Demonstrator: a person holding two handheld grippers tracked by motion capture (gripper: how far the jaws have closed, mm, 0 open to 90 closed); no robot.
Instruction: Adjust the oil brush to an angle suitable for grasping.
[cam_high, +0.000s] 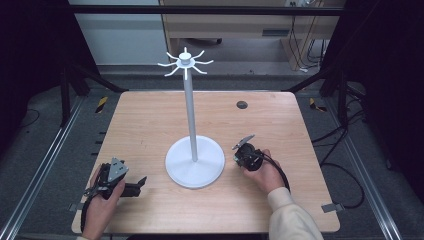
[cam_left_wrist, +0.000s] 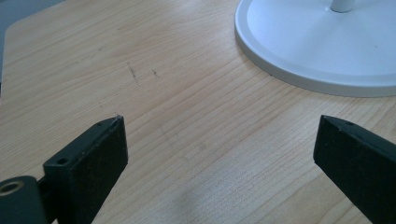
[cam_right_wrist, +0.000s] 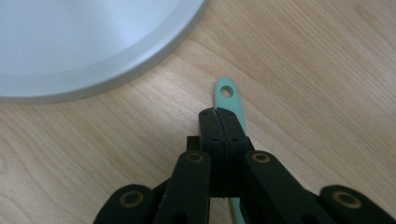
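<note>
Wooden table (cam_high: 150, 125), rounded corners, with a small dark round fitting (cam_high: 242, 104) set in its far side. At centre stands a white stand (cam_high: 189, 107): broad round base, thin pole, and a crown of curved hooks at the top, all bare. Right gripper (cam_high: 240, 146), held in the person's right hand just right of the base: jaws pressed together on a thin mint-green strip (cam_right_wrist: 228, 95). In the right gripper view the strip's rounded end with a small hole pokes out past the jaw tips over the wood, close to the base rim; its middle is hidden between the pads, a sliver shows again below the linkage, and what kind of object it is cannot be made out. Left gripper (cam_high: 141, 181), lying low at the near left corner in the left hand: jaws spread wide, nothing between them, bare wood in the gap and the base cut off at the upper right of its view.
</note>
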